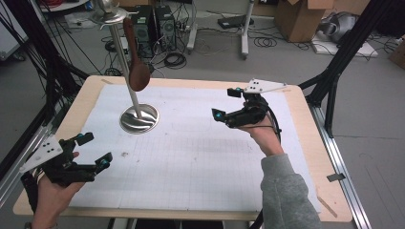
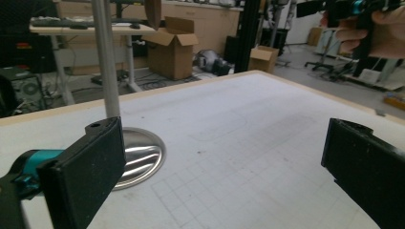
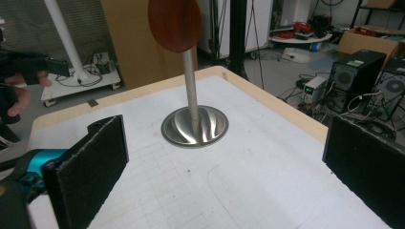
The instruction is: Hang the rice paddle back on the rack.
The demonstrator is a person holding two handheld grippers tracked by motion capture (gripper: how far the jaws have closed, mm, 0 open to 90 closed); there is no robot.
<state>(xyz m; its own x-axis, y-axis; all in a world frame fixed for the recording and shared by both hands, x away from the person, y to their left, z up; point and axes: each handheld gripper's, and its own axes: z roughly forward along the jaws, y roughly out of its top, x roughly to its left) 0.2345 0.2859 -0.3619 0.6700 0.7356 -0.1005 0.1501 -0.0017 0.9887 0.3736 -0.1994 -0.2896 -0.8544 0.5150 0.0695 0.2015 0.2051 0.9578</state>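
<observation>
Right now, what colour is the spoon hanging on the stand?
Reddish-brown wooden spoon; clearest in the right gripper view.

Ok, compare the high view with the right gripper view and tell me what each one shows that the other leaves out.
High view alone: the top of the metal stand, where the wooden spoon hangs by its handle, and the right gripper seen from outside, open over the table.

Right gripper view alone: that gripper's own black pads up close, wide apart, aimed at the stand.

Both: the spoon bowl, the stand's pole and round base, the white gridded mat, and the left gripper.
</observation>
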